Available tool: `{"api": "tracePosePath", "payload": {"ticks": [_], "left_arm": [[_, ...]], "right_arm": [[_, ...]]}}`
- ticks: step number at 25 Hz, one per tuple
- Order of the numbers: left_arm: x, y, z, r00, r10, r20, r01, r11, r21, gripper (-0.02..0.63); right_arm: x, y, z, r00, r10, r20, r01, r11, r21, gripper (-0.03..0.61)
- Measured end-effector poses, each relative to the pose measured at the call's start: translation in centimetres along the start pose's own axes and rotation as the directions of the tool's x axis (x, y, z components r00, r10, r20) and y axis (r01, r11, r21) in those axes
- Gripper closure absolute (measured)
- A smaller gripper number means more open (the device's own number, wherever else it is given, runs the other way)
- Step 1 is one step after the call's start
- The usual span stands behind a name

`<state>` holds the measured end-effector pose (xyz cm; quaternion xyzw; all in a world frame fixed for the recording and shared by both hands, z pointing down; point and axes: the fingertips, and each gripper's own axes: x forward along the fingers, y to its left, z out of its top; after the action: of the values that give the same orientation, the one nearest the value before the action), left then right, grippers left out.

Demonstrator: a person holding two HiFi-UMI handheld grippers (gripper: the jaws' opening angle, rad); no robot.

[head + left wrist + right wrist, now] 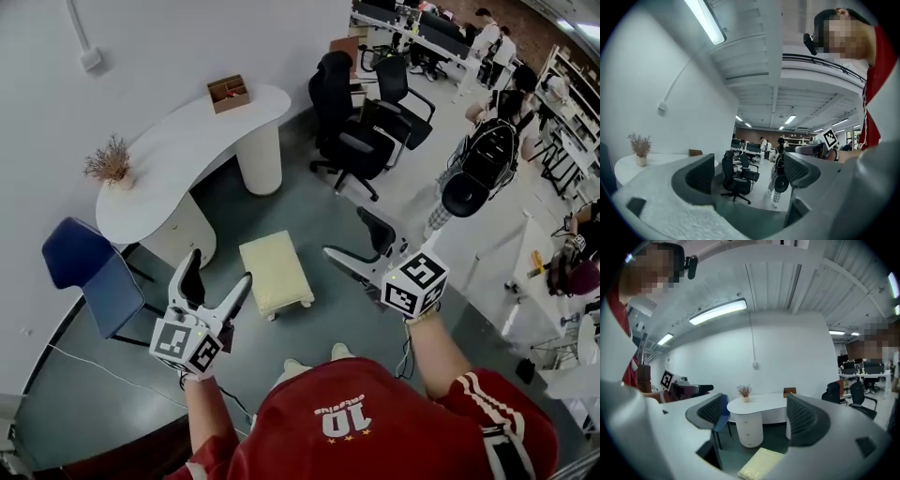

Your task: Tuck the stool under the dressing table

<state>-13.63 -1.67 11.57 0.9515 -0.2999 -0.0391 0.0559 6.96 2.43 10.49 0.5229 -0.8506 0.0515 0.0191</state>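
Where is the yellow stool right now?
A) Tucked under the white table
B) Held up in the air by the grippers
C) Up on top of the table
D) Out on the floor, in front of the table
D: in the head view the yellow stool stands on the floor, clear of the white dressing table, with nothing holding it.

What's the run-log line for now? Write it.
stool: floor, not under dressing table | left gripper: open, empty | right gripper: open, empty
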Motion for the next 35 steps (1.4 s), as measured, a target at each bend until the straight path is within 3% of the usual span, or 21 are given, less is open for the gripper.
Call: {"api": "tracePosePath", "payload": {"ticks": [9, 15, 23, 27, 31, 35], "left_arm": [[-2.7, 3.5, -7.5, 0.994, -0.036, -0.102, 0.028, 0.996, -0.083, 0.15], [-4.0, 4.3, -12.5, 0.981, -0.052, -0.187, 0.024, 0.989, -0.149, 0.15], [-4.6, 5.3, -18.3, 0.962, -0.047, -0.27, 0.003, 0.987, -0.161, 0.15], [-4.0, 7.2, -22.1, 0.948, -0.016, -0.319, -0.046, 0.982, -0.185, 0.15], [-3.0, 10.5, -25.9, 0.936, 0.039, -0.351, -0.132, 0.96, -0.246, 0.15], [-0.6, 12.1, -28.9, 0.929, 0.027, -0.37, -0.148, 0.942, -0.301, 0.15]], "right_arm": [[3.0, 2.4, -7.1, 0.993, -0.021, -0.117, 0.029, 0.997, 0.066, 0.174], [4.2, 2.9, -12.3, 0.974, -0.009, -0.228, 0.032, 0.994, 0.101, 0.179], [6.6, 3.9, -18.5, 0.964, 0.049, -0.26, -0.002, 0.984, 0.18, 0.184], [8.1, 3.7, -22.0, 0.949, 0.087, -0.303, -0.023, 0.978, 0.209, 0.184], [10.2, 1.9, -25.7, 0.94, 0.094, -0.328, -0.012, 0.97, 0.242, 0.184], [12.2, -0.7, -28.8, 0.93, 0.106, -0.352, -0.004, 0.96, 0.278, 0.184]]}}
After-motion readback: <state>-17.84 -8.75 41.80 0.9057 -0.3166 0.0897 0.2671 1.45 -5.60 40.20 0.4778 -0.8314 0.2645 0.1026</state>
